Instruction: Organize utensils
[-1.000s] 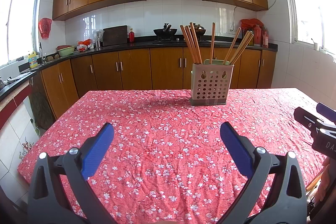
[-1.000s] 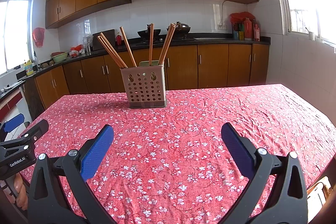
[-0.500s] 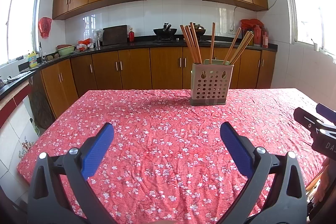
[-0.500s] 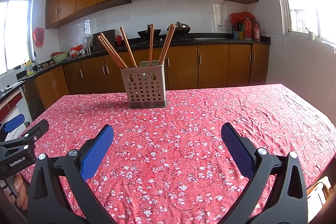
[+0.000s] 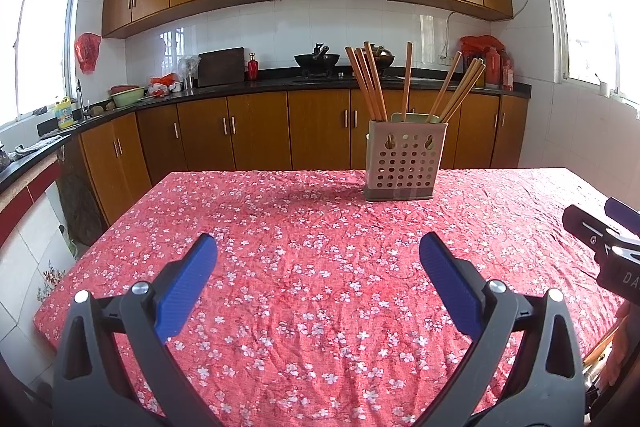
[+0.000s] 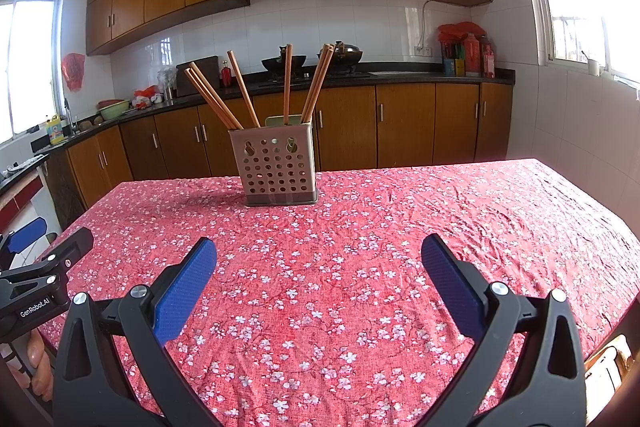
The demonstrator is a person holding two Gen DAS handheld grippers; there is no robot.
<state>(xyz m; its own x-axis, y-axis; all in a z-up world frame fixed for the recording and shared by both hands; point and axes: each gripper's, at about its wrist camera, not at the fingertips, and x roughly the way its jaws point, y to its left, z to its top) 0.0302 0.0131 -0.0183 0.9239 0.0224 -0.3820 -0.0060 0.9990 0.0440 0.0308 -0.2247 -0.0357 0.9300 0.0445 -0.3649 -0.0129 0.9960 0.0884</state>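
Note:
A beige perforated utensil holder [image 5: 404, 163] stands upright at the far side of the table, with several wooden chopsticks [image 5: 370, 83] standing in it, leaning left and right. It also shows in the right wrist view [image 6: 276, 167] with its chopsticks [image 6: 286, 83]. My left gripper [image 5: 318, 259] is open and empty, low over the near part of the table, well short of the holder. My right gripper [image 6: 320, 259] is open and empty too, at the same distance. Each gripper shows at the edge of the other's view.
The table carries a red floral cloth [image 5: 320, 227]. Its left edge [image 5: 92, 251] drops to a tiled floor. Brown cabinets and a dark counter [image 5: 240, 87] with kitchen items run behind. Windows are at both sides.

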